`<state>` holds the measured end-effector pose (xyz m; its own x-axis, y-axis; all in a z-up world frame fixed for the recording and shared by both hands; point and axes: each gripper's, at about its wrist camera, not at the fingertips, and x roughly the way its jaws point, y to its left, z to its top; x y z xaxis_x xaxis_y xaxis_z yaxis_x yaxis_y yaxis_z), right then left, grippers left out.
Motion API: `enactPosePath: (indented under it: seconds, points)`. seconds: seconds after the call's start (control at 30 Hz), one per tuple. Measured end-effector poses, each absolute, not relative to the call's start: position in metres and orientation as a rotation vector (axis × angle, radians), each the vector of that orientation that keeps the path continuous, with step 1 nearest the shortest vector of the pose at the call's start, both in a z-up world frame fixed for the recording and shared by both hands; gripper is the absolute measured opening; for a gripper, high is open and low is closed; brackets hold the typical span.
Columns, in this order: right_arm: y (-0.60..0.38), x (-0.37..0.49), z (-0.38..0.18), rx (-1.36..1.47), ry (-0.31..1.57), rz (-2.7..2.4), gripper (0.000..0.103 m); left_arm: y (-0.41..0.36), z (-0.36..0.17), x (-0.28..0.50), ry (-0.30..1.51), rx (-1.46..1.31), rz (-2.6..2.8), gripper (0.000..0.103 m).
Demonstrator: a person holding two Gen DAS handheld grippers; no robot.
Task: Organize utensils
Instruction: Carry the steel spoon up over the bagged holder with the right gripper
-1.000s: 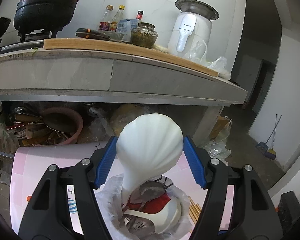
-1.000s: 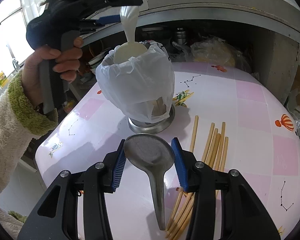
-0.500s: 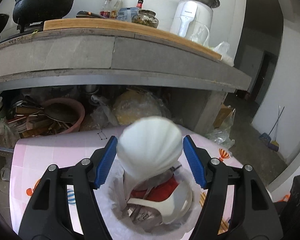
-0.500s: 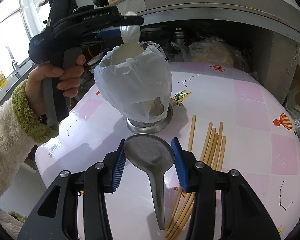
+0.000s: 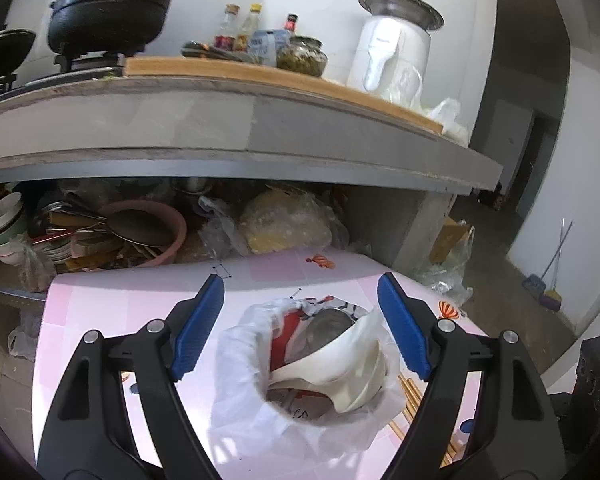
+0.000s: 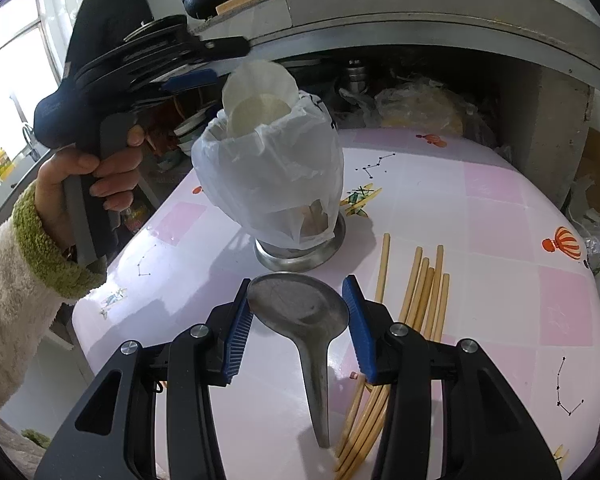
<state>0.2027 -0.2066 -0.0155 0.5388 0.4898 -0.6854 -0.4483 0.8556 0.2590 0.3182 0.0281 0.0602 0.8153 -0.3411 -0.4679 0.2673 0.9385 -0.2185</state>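
Note:
A utensil holder wrapped in a white plastic bag (image 6: 272, 184) stands on the pink tiled table (image 6: 500, 240). White ladles (image 5: 340, 368) rest inside it, bowls at the rim; one shows in the right wrist view (image 6: 260, 96). My left gripper (image 5: 302, 328) is open and empty just above the holder's mouth. My right gripper (image 6: 298, 316) is shut on a metal ladle (image 6: 300, 316), gripping its bowl with the handle pointing back at me, low over the table. Several wooden chopsticks (image 6: 416, 304) lie to its right.
A stone counter (image 5: 220, 128) overhangs the table's far side, with a black pot (image 5: 108, 4), bottles and a white appliance (image 5: 392, 56) on it. Below it a cluttered shelf holds a pink basin (image 5: 148, 236), bowls and bags.
My left gripper let go of the white shell-shaped ladle into the holder, opened and rose a little. My right gripper kept still with the metal ladle.

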Motion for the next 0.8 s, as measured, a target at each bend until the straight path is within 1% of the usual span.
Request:
enactPosePath:
  seconds: [0.2, 0.47, 0.63, 0.8]
  points:
    - [-0.206, 0.199, -0.002, 0.05, 0.804, 0.557, 0.044, 0.053, 0.07, 0.291, 0.488, -0.193, -0.302, 0.076]
    - [-0.208, 0.201, 0.027, 0.058, 0.759, 0.576, 0.044, 0.074, 0.064, 0.242, 0.479, -0.223, -0.253, 0.077]
    - [-0.207, 0.212, 0.072, 0.062, 0.692, 0.627, 0.044, 0.082, 0.055, 0.212, 0.465, -0.208, -0.227, 0.078]
    - [-0.198, 0.236, 0.142, 0.102, 0.603, 0.719, 0.044, 0.089, 0.043, 0.187, 0.469, -0.2, -0.205, 0.079]
